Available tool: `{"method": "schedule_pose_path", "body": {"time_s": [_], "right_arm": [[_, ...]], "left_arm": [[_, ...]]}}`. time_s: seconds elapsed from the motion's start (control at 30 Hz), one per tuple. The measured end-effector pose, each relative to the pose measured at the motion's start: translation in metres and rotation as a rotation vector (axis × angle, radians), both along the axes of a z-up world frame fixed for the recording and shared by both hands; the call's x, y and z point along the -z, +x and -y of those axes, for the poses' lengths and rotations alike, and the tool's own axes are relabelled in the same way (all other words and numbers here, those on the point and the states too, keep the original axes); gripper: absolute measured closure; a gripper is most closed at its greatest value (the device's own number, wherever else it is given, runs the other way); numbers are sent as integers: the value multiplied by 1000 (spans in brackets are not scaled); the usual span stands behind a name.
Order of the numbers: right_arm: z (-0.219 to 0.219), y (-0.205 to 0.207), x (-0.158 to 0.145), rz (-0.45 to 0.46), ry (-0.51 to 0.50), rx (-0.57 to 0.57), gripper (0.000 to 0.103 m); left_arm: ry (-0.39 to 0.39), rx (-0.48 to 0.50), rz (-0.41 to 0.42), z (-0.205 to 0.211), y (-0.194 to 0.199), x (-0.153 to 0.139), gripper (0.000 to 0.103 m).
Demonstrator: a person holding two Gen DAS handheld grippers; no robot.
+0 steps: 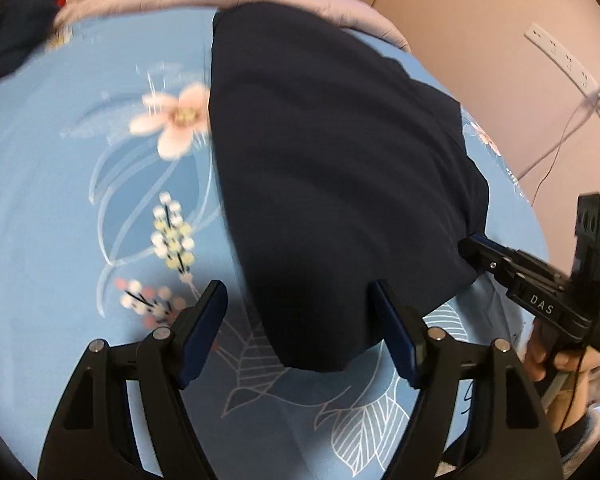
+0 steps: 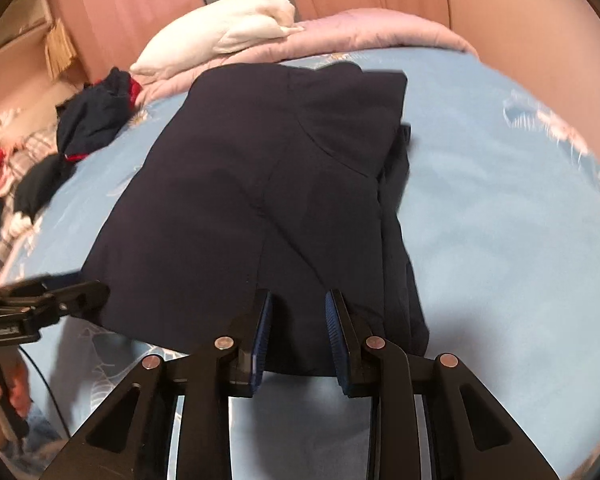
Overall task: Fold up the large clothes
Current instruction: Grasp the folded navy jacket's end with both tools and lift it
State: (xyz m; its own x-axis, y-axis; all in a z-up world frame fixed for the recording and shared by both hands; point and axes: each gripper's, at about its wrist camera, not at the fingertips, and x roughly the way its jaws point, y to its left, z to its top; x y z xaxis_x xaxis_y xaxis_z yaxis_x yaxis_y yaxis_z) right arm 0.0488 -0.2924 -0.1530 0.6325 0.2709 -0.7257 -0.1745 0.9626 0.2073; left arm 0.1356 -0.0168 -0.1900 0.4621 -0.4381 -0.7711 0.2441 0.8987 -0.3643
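Observation:
A dark navy garment [image 1: 332, 168] lies folded on the blue floral bedsheet [image 1: 60, 208]; it also shows in the right wrist view [image 2: 260, 200]. My left gripper [image 1: 300, 312] is open, its fingers standing either side of the garment's near corner. My right gripper [image 2: 298, 328] is open, its blue pads either side of the garment's near edge without closing on it. In the left wrist view the right gripper [image 1: 476, 252] touches the garment's right edge. In the right wrist view the left gripper [image 2: 80, 292] sits at the garment's left corner.
A pink quilt [image 2: 380, 28] with a white cloth [image 2: 228, 36] on it lies at the head of the bed. Dark and red clothes [image 2: 96, 116] are piled at the left. A power strip [image 1: 564, 60] with a cable hangs on the right wall.

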Motion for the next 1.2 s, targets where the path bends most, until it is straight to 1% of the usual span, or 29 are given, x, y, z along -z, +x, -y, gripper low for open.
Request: {"method": "schedule_pose_path", "body": {"time_s": [0.07, 0.13, 0.17, 0.2, 0.23, 0.27, 0.3, 0.37, 0.4, 0.43, 0.47, 0.53, 0.6, 0.63, 0.73, 0.77, 0.83, 1.07, 1.2], "right_arm": [[3, 0, -2, 1, 22, -10, 74], [9, -1, -9, -12, 69, -18, 69], [12, -3, -14, -12, 102, -23, 61], [14, -6, -20, -3, 141, -30, 48], [18, -7, -25, 8, 176, -37, 40], [19, -8, -27, 16, 193, -36, 30], [24, -6, -31, 30, 208, -26, 26], [38, 4, -35, 38, 242, 9, 24], [44, 10, -35, 28, 267, 32, 23], [53, 19, -32, 3, 317, 60, 22], [60, 26, -27, -21, 370, 70, 21], [69, 43, -19, -63, 457, 85, 18], [73, 65, -8, -123, 549, 58, 5], [72, 71, -3, -146, 575, 46, 3], [69, 91, 8, -201, 612, 66, 3], [68, 96, 11, -216, 618, 71, 3], [67, 105, 17, -248, 624, 64, 3], [61, 108, 17, -278, 634, -14, 3], [60, 116, 16, -282, 608, -50, 3]], "left_arm": [[-31, 0, -11, -6, 0, -2, 25], [-41, 6, -12, -11, 3, -5, 24], [-52, 11, -11, -15, 3, -8, 23], [-61, 13, -12, -19, 5, -11, 21], [-66, 10, -16, -23, 6, -13, 19], [-78, 2, -22, -28, 9, -14, 16], [-92, -6, -27, -32, 12, -15, 15], [-108, -35, -31, -42, 20, -16, 10], [-113, -48, -38, -46, 26, -15, 8], [-129, -54, -50, -49, 31, -14, 7], [-155, -55, -62, -51, 35, -13, 6], [-246, -38, -115, -54, 53, -7, 4], [-316, -22, -153, -53, 70, -4, 3], [-344, -26, -176, -53, 79, 0, 3], [-456, -14, -240, -50, 97, 10, 3], [-492, -24, -260, -49, 103, 14, 2], [-529, -19, -275, -46, 111, 18, 2], [-603, 1, -304, -37, 128, 20, 1], [-610, 41, -312, -26, 132, 21, 1]]}}
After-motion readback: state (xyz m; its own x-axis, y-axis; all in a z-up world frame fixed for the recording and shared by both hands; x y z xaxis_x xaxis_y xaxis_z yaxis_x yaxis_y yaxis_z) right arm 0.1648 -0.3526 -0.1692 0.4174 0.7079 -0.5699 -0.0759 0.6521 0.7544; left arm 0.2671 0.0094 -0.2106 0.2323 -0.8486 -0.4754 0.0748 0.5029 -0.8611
